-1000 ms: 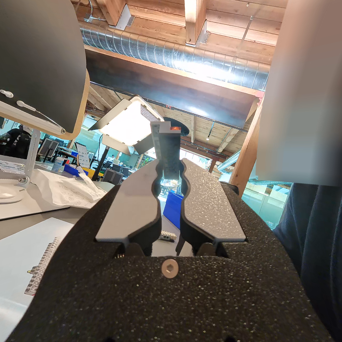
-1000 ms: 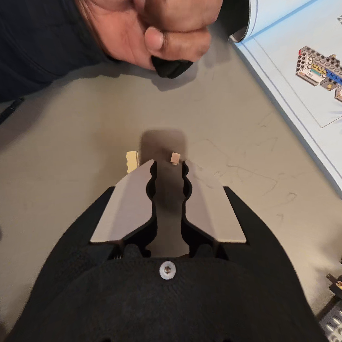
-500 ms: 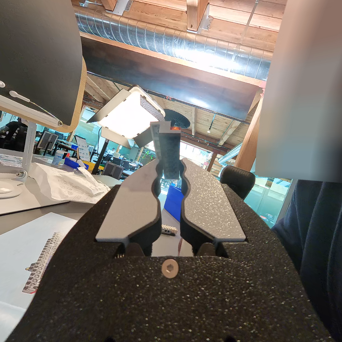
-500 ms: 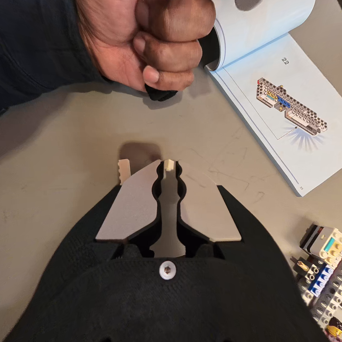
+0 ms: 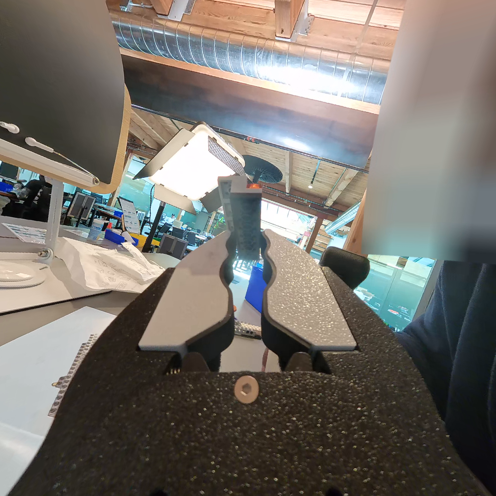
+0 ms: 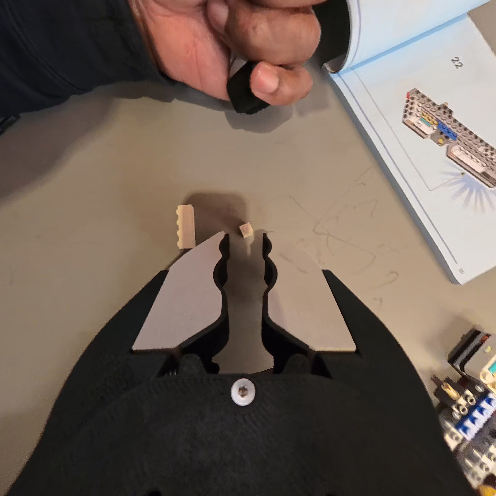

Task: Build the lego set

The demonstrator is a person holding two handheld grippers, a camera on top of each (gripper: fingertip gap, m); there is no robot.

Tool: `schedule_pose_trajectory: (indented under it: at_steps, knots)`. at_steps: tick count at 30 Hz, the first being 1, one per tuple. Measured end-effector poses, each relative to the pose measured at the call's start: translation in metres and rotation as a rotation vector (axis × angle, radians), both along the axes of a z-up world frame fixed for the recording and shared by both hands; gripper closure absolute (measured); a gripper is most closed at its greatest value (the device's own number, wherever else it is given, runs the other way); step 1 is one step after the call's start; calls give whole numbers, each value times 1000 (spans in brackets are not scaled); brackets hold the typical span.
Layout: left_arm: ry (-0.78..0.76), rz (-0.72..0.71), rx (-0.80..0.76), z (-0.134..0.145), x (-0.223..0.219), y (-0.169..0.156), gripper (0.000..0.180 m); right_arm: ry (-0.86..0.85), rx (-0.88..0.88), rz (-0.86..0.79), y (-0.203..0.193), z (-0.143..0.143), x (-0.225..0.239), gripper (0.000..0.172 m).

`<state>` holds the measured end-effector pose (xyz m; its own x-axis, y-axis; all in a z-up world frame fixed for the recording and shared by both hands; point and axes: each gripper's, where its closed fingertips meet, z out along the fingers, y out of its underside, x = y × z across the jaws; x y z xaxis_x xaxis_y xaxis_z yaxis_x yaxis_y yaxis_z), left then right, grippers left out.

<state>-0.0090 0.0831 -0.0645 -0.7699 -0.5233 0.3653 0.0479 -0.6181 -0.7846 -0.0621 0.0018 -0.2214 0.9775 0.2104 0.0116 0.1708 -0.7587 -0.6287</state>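
While the left tongs (image 5: 245,241) pinched a long grey brick assembly (image 5: 245,214) upright, the right tongs (image 6: 245,236) stood spread over the worktop (image 6: 107,201), empty. A tiny tan brick (image 6: 246,230) lay just beyond their tips, right of a longer cream brick (image 6: 185,226); centring it before squeezing seemed wise.

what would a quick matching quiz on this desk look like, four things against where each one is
Things
1. long grey brick assembly with an orange stud on top
2. tiny tan cube brick
3. cream ridged brick
4. open pale-blue instruction booklet

Places
A. on the table, left of the right gripper's left fingertip
B. on the table's right side
C. clamped upright in the left gripper's jaws
D. loose on the table, just ahead of the open right jaws

Pairs: 1-C, 2-D, 3-A, 4-B
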Motion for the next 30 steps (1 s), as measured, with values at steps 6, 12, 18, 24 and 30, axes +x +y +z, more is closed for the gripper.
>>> schedule_pose_trajectory:
  at_steps: [6, 12, 18, 24, 30]
  knots:
    - [21, -11, 1, -2, 1, 0, 163, -47, 51, 38, 5, 2, 0, 150]
    - [34, -37, 75, -6, 1, -12, 163, -48, 90, 67, 7, 3, -2, 154]
    - [18, -57, 53, -4, -1, -14, 163, -39, 68, 25, 8, -2, 3, 166]
    - [7, -59, 48, -2, -3, -14, 163, -30, 66, 21, 9, -1, 3, 167]
    - [5, -62, 38, -1, -4, -12, 163, -30, 85, 28, 10, 2, 3, 159]
